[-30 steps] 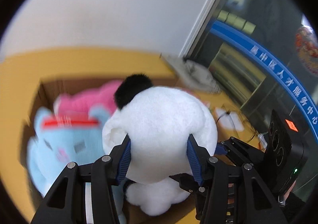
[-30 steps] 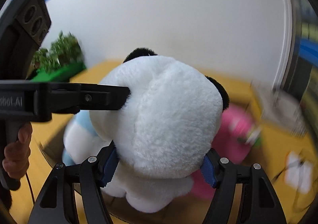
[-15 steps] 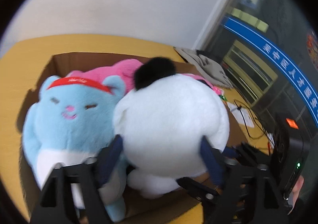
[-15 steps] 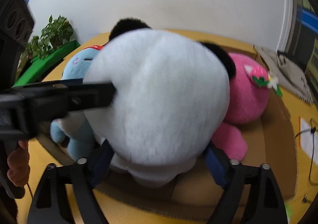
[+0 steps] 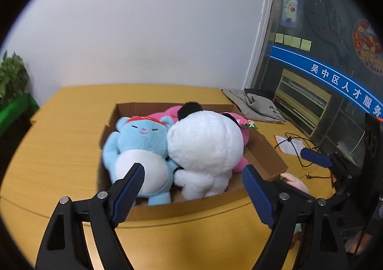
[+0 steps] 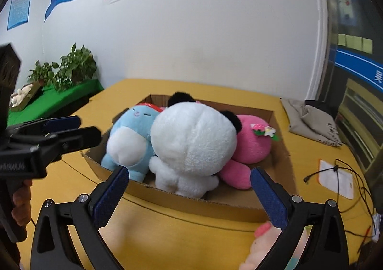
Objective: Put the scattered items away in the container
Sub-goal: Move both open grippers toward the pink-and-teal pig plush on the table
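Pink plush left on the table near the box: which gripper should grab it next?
Probably the right. The pink plush lies on the table just below the right gripper, close under its right finger. From the left gripper it sits off to the side, behind the right finger. Both are open and empty.

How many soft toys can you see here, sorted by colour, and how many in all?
Blue: 1, the blue bear in the cardboard box
White with black ears: 1, the panda in the box
Pink: 1, the pink plush in the box
Pale pink: 1, the small plush on the table
Total: 4
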### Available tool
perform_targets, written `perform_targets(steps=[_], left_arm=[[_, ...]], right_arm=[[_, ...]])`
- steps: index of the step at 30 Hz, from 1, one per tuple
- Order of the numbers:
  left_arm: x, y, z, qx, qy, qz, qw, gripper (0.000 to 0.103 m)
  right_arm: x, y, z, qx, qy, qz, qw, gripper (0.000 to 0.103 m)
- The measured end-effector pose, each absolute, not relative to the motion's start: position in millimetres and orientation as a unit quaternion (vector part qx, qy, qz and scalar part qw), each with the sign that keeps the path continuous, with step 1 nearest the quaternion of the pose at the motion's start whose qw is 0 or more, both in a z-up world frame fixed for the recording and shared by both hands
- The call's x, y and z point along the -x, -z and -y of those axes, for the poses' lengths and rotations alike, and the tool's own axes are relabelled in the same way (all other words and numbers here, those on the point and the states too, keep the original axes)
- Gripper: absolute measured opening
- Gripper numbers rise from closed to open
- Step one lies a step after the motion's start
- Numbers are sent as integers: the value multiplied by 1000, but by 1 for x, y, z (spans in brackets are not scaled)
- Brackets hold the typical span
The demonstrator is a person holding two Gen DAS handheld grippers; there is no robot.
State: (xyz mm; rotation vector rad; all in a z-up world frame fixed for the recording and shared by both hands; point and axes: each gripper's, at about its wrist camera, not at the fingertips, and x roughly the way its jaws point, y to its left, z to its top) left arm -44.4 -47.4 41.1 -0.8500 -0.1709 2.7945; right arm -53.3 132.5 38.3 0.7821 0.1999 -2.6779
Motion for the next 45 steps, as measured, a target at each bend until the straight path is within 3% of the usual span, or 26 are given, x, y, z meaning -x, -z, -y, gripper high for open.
perform_targets(steps=[26, 45], left_arm=[[-19, -57, 3, 279, -951, 21, 129, 85], [-16, -50, 30, 271, -951, 64, 136, 85]], right_arm=[[-10, -39, -158, -277, 948, -55, 147, 103], [-7, -27, -148, -288, 944, -68, 147, 103]])
